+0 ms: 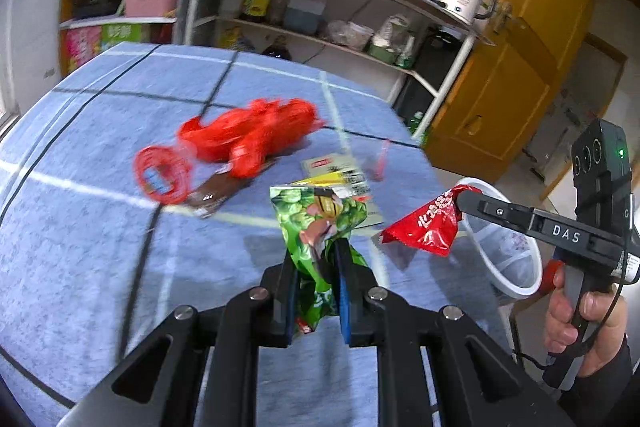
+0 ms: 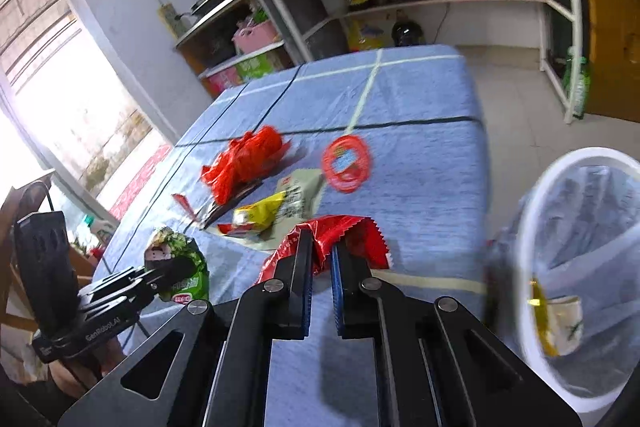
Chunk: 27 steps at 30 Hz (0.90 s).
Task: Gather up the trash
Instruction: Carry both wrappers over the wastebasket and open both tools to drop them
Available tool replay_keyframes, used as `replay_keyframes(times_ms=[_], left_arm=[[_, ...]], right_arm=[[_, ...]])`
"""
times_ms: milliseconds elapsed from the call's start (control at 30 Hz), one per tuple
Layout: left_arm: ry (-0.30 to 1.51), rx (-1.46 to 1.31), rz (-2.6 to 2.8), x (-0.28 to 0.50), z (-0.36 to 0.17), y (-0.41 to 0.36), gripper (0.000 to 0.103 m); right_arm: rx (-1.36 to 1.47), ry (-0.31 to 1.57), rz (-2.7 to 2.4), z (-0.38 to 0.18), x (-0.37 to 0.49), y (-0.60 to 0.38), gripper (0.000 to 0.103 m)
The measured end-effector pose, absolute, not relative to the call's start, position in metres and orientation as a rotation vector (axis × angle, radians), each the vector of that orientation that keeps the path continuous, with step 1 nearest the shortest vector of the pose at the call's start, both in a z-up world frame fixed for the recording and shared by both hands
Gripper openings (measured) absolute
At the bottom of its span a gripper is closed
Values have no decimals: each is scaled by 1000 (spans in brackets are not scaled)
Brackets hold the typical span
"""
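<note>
Gripped only by an edge, the red wrapper (image 2: 340,239) in the closed right tongs (image 2: 320,259) could be dropped short of the bin (image 2: 532,187); the green packet (image 1: 320,227), clamped in the left tongs (image 1: 316,259), is held above the bench (image 1: 100,227).

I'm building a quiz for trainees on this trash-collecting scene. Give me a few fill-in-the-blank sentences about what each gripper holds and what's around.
1. The left gripper is shut on a ____ snack bag.
2. The right gripper is shut on a crinkled ____ wrapper.
3. The white-rimmed trash bin stands beside the table, lined with a clear ____.
4. The cloth on the table is ____ with dark and pale lines.

Missing words: green; red; bag; blue
</note>
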<state>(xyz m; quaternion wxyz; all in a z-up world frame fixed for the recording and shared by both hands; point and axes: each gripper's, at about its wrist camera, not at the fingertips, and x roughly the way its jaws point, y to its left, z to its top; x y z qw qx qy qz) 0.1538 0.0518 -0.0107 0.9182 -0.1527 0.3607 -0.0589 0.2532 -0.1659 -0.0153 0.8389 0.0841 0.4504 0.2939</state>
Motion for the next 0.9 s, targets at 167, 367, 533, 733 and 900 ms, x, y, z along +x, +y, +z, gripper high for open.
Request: replay_keyframes(times_ms=[167, 367, 533, 733, 900], left_arm=[[734, -267, -188, 169, 3, 14, 17], [711, -202, -290, 190, 20, -42, 17], [712, -163, -377, 211, 26, -89, 17], [743, -118, -465, 232, 20, -141, 17], [782, -84, -518, 246, 9, -176, 17]], right_arm=[[207, 909, 537, -5, 247, -213, 8], [249, 866, 417, 3, 239, -274, 8], [281, 845, 332, 6, 232, -318, 8], [308, 848, 240, -1, 228, -356, 8], [322, 878, 195, -13, 227, -375, 8]])
